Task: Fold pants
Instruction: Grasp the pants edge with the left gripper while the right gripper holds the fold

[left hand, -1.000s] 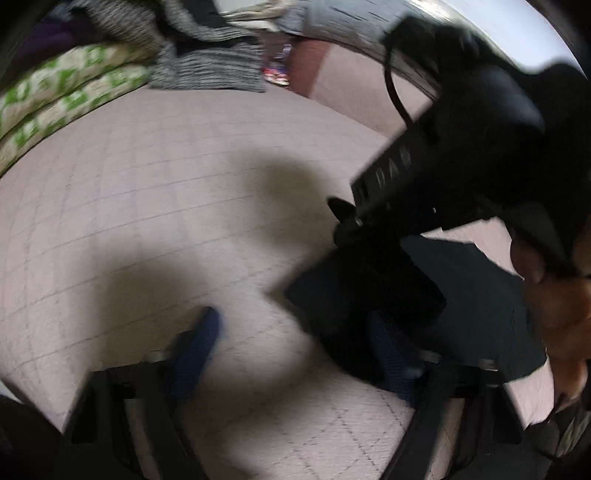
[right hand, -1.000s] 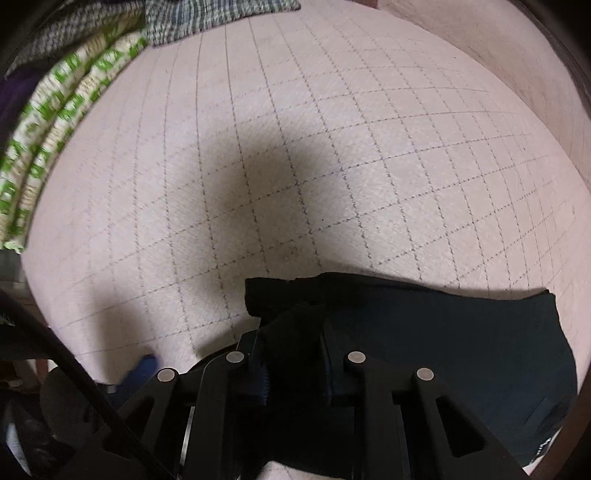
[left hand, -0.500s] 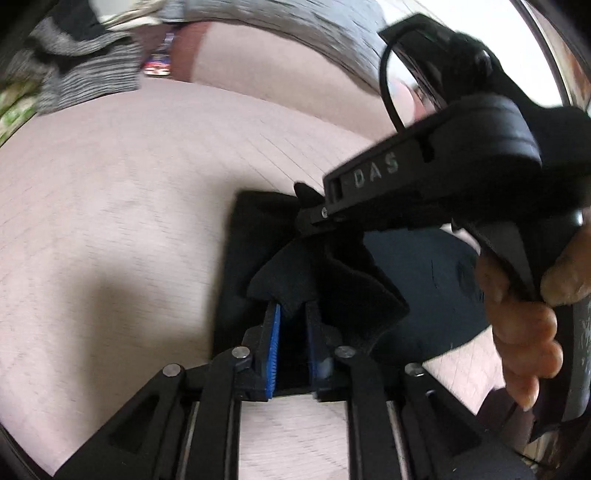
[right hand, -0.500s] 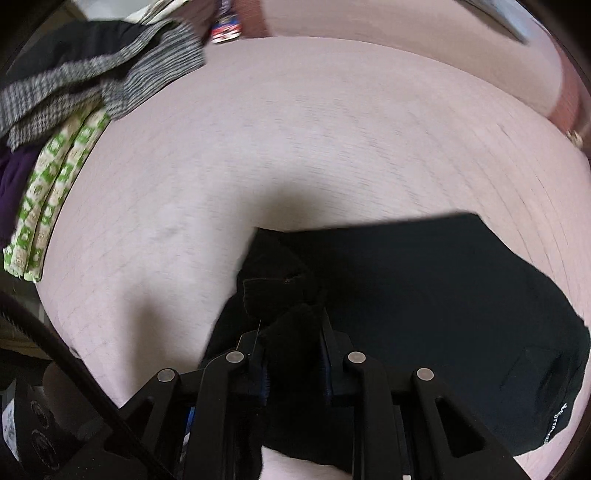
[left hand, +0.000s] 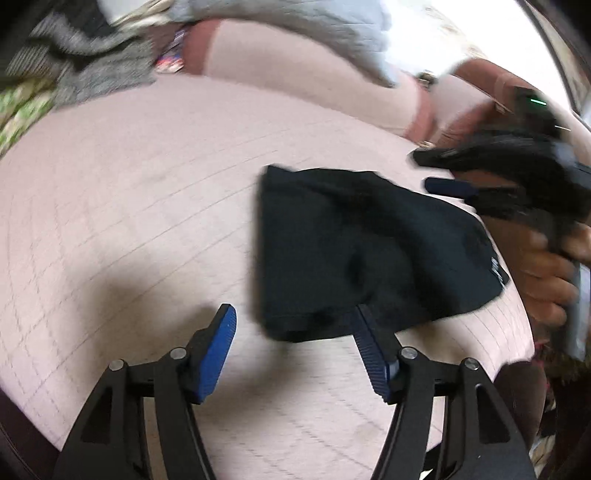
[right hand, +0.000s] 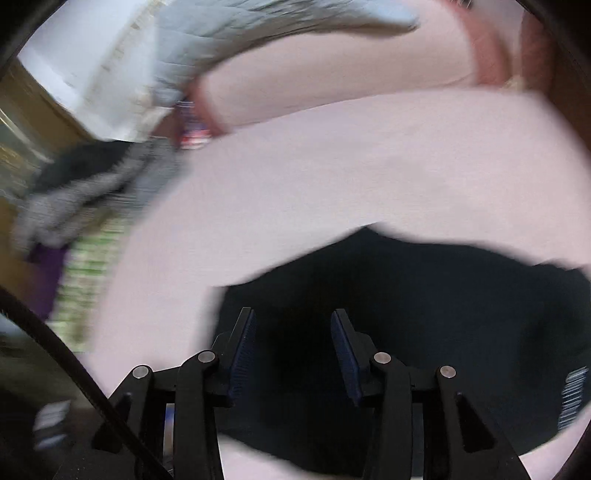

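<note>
The black pants (left hand: 354, 251) lie folded into a compact bundle on the pale pink checked bedspread (left hand: 129, 206). My left gripper (left hand: 295, 314) is open and empty; its right fingertip sits at the bundle's near edge, its left fingertip over bare bedspread. My right gripper (left hand: 443, 173) shows in the left wrist view, held in a hand above the bundle's far right side. In the blurred right wrist view the right gripper (right hand: 291, 321) is open and empty, hovering over the pants (right hand: 443, 314).
A pile of grey, striped and green-patterned clothes (left hand: 74, 70) lies at the bed's far left; it also shows in the right wrist view (right hand: 85, 206). A light grey quilt (left hand: 295, 29) lies at the back. A pink padded headboard or bed edge (left hand: 295, 85) runs behind the bedspread.
Both grippers were shut on the pants' fabric half a second ago. Both have opened and let go, and the pants now lie folded. Both grippers have pulled back from the bundle.
</note>
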